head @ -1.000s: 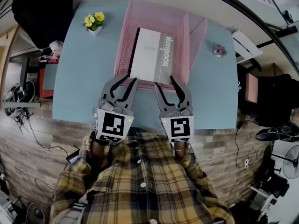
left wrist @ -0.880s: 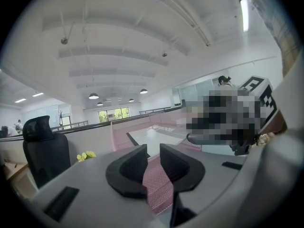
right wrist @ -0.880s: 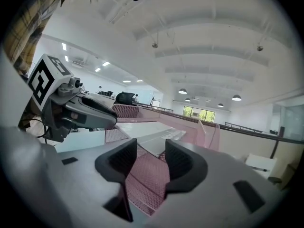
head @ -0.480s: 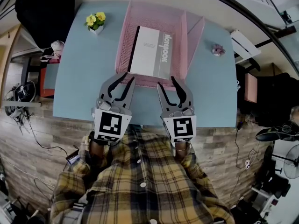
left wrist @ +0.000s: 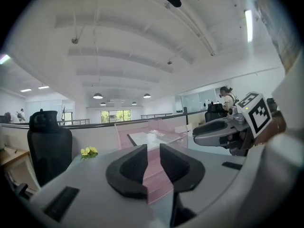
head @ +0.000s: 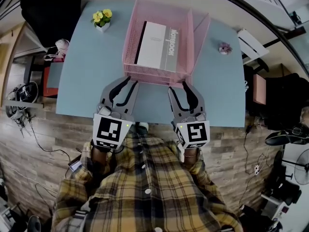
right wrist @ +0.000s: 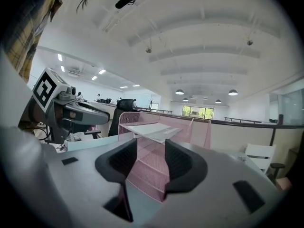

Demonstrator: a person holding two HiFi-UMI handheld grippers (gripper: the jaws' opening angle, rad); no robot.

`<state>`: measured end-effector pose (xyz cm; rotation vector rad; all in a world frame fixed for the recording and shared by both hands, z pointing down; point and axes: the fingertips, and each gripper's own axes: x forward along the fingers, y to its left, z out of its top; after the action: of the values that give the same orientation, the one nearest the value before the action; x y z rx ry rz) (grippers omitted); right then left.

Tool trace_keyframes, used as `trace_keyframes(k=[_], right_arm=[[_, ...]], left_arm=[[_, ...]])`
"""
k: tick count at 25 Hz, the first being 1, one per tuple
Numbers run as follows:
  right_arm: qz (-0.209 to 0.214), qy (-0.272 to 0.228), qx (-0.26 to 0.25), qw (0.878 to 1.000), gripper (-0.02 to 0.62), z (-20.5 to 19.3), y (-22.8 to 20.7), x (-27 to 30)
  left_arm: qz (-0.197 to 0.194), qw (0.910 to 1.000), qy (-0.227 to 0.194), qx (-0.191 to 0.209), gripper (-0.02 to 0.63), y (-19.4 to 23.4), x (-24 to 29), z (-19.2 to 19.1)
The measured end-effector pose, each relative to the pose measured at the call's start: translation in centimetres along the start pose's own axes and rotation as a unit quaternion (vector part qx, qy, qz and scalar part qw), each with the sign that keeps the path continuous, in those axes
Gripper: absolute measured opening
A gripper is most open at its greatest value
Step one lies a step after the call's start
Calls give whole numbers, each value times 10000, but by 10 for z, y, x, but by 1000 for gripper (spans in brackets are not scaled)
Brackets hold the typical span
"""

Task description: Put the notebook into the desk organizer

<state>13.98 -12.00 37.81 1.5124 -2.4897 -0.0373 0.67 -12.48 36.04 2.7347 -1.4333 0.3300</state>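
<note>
A white notebook (head: 157, 46) with a grey spine strip lies flat inside the pink mesh desk organizer (head: 129, 42), which stands at the far middle of the light blue table (head: 87, 71). My left gripper (head: 132, 82) hovers just short of the organizer's front wall, its jaws a narrow gap apart with nothing between them. My right gripper (head: 177, 86) sits beside it, open and empty. In the left gripper view the left gripper (left wrist: 153, 150) faces the organizer (left wrist: 142, 131). The right gripper (right wrist: 151, 148) points at the organizer (right wrist: 154, 167) and the notebook (right wrist: 152, 129) in its own view.
A small pot of yellow flowers (head: 102, 20) stands at the table's far left and a small pink ornament (head: 225, 48) at the far right. A black office chair (head: 48, 6) sits beyond the left corner. The table's near edge lies under both grippers.
Both grippers have drawn back toward the person, from over the organizer's front edge to just in front of it. The notebook stays in the organizer.
</note>
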Motion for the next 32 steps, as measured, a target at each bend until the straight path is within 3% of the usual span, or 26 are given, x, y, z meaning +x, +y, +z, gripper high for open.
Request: trace_keyframes(k=[4,13,18,32], right_arm=[[55,61,249,9997,188,-9,3,-12],[212,215,685,9972,101,-31,11,-31],[256,259,887,9954,49,-40,15,-34],[341,314,1307,9903,5,-55,13,-33]], left_arm=[[-77,9996,6,-254,67,-5,-11,-8],[-240,9972,166,-685,26,-18,-26,-33],[-282,9963,254,-775,0,-18,-25,-42],[-428,9938,490,-905,-9,-19,-18,-63]])
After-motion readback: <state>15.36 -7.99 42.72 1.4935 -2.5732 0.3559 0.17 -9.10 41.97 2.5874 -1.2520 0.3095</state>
